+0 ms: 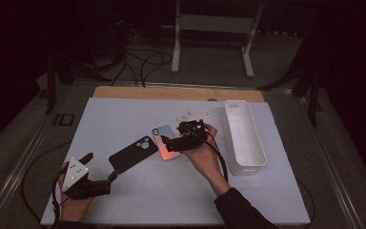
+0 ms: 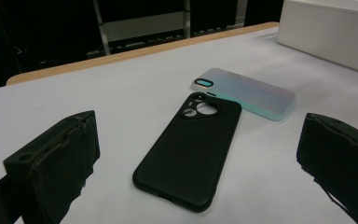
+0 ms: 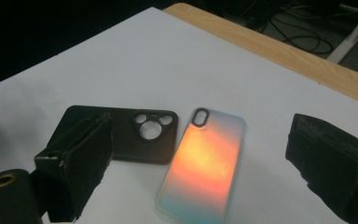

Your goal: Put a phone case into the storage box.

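Note:
A black phone case (image 1: 132, 153) lies back up on the white sheet, its camera cutout at the far end. Touching its far corner is an iridescent phone case (image 1: 164, 141), glowing orange in the right gripper view (image 3: 204, 163). My left gripper (image 1: 100, 167) stands open at the near left, just short of the black case (image 2: 191, 154), which lies ahead between its jaws. My right gripper (image 1: 172, 142) hovers open over the iridescent case, which sits between its jaws. Neither gripper holds anything. The left gripper view also shows the iridescent case (image 2: 247, 93) beyond the black one.
A long white bin (image 1: 244, 138) stands at the right of the sheet (image 1: 171, 191). Small white pieces (image 1: 190, 116) lie behind my right hand. A wooden table edge (image 1: 171, 93) runs along the back, with cables and a stand on the floor beyond.

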A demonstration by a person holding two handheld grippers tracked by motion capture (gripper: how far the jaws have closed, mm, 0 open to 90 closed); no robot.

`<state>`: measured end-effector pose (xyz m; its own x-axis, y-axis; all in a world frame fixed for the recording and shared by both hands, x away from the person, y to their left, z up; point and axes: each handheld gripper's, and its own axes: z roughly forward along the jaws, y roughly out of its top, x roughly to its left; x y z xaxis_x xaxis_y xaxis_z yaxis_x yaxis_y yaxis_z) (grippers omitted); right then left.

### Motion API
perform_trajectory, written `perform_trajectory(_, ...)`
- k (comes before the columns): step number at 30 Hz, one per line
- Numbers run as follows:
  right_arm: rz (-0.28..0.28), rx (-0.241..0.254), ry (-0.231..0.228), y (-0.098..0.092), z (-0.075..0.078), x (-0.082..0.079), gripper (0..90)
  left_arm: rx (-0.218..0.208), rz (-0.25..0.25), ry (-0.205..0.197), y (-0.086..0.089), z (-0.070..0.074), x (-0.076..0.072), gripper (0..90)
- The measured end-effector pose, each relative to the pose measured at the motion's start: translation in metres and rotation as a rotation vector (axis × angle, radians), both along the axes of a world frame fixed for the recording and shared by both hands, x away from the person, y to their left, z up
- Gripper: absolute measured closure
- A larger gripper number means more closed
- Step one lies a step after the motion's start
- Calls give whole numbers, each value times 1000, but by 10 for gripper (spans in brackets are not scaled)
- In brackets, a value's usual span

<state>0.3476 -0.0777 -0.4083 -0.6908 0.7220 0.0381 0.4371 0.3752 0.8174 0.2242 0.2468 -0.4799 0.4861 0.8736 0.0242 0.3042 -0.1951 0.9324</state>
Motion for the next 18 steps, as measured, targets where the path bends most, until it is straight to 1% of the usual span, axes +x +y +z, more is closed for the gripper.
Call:
perform_trajectory(2,-1,-4,5,2,-1,1,74,-1,0,0,0,0,0,0)
perform_trajectory(5,-3,-23,26,9,-8,5,74,-3,2,-1,0,0,0,0)
perform_trajectory(9,-15,-29,56,14,-16,10,74,-2,1,0,0,0,0,0)
perform_trajectory(17,-21,-50,79,22,-24,15,74,-3,2,0,1,0,0,0)
perform_trajectory(18,-18,-64,87,24,-27,17,74,-4,2,1,1,0,0,0)
